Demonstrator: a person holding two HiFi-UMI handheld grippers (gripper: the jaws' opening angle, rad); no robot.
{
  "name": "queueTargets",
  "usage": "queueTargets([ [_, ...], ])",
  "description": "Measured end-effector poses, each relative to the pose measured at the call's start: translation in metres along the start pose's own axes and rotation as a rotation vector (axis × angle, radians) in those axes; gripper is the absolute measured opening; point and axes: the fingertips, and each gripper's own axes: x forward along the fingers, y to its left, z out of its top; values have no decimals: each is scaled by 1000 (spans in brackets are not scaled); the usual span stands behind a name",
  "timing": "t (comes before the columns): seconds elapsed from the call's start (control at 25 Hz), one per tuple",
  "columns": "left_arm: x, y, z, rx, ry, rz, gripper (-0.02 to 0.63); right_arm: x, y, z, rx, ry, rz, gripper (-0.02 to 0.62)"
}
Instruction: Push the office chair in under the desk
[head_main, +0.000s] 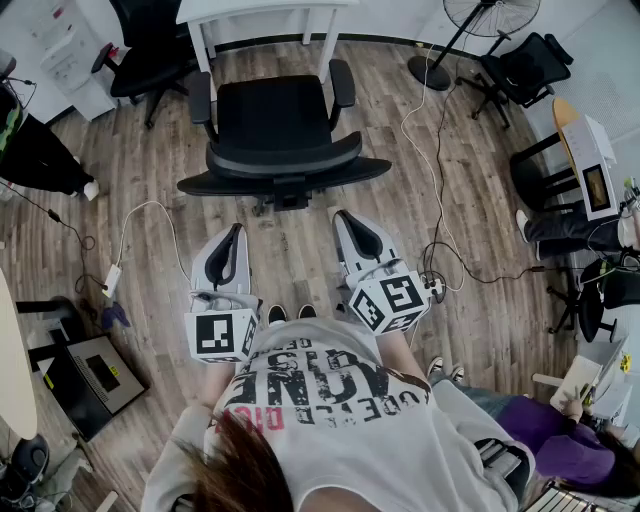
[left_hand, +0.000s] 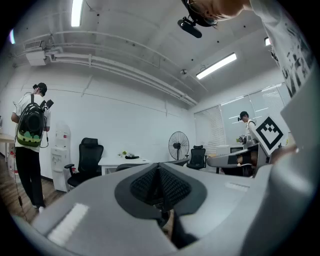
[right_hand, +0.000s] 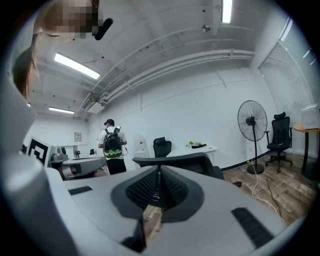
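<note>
Left gripper (head_main: 237, 232), right gripper (head_main: 343, 216): jaws together, empty | office chair (head_main: 280, 115) faces desk (head_main: 262, 10), backrest nearest

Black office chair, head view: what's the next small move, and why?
Probably ease the left tongs and the right tongs, both shut, forward onto the curved backrest of the black mesh office chair. They appear to sit just short of it, and the seat stands out from the white desk ahead.

Black mesh office chair (head_main: 275, 125) mid wooden floor (head_main: 150, 170), seat facing white desk (head_main: 265, 12) at far edge, left gripper (head_main: 236, 235) and right gripper (head_main: 345, 220) side by side behind its backrest, apart from it, black pedestal fan (head_main: 470, 25) at far right corner
</note>
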Motion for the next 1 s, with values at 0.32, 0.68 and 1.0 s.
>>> queueTargets([
  [0.32, -1, 0, 4, -4, -6, -1, 12, -1, 0, 2, 1, -1, 1, 26],
  [0.68, 4, 6, 3, -4, 1, 5, 12, 6, 1, 3, 1, 1, 14, 26],
  [1.0, 4, 8, -2, 12, 10, -10, 12, 7, -1, -1, 18, -5, 20, 26],
])
